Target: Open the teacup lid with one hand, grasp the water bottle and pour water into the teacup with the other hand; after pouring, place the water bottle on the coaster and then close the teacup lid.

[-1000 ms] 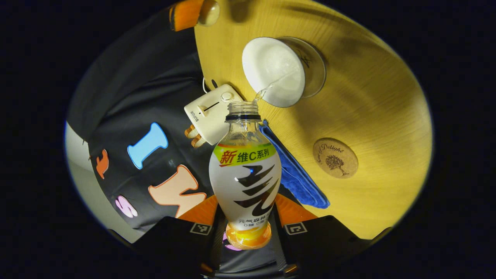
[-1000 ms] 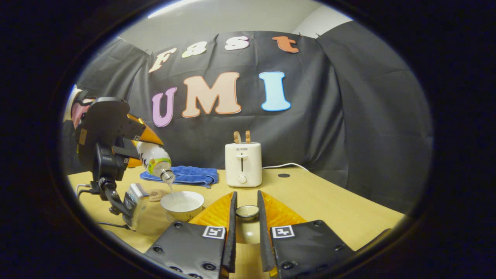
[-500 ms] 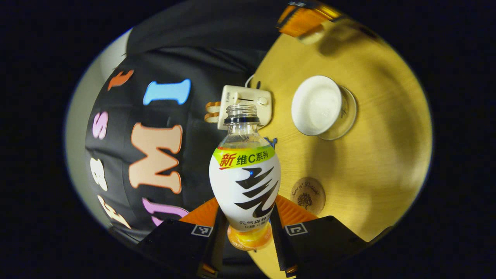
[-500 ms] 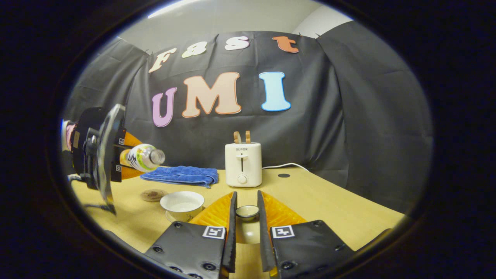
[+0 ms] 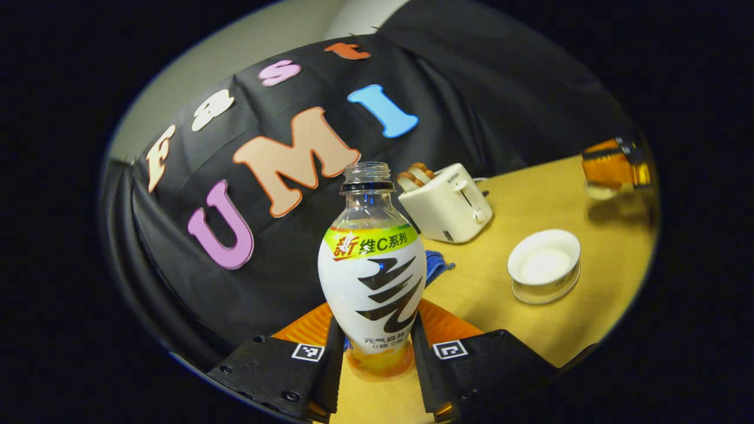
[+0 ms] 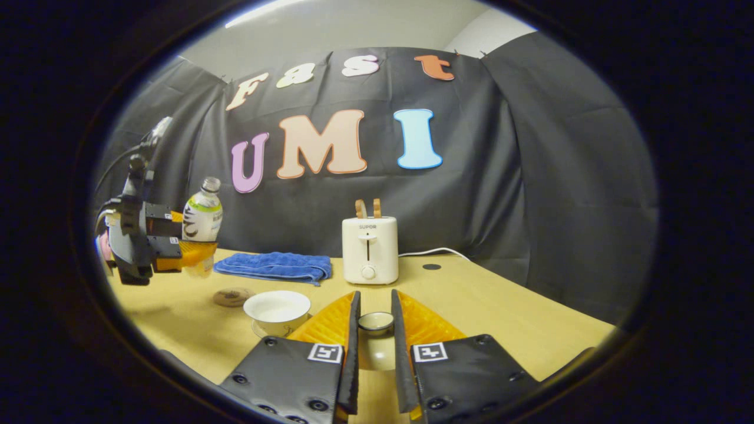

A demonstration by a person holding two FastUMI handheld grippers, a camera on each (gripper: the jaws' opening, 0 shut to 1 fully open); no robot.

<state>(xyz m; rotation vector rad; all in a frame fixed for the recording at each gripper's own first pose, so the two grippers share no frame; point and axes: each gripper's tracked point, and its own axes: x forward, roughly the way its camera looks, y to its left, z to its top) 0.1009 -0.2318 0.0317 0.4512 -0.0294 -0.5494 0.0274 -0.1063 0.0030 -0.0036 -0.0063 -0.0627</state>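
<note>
A pale wooden table [image 6: 506, 306] under the booth's black cloth, and the water bottle [image 5: 372, 268] is upright and uncapped, clamped low on its body between both fingers of the left gripper [image 5: 372, 353]. In the right gripper view it hangs in the air at the far left, above the table, with the round cork coaster [image 6: 233, 296] below and a little to the side. The teacup [image 6: 277, 309] sits open on its saucer, pale inside (it looks filled, so I'd call lid-off and pouring done). The right gripper [image 6: 374, 335] pinches the teacup lid [image 6: 376, 322] by its knob, held low over the table, just beside the cup. Left to do: bottle onto the coaster, then lid onto the cup. Behind stand a blue towel [image 6: 274, 266] and a white toaster [image 6: 370, 249].
</note>
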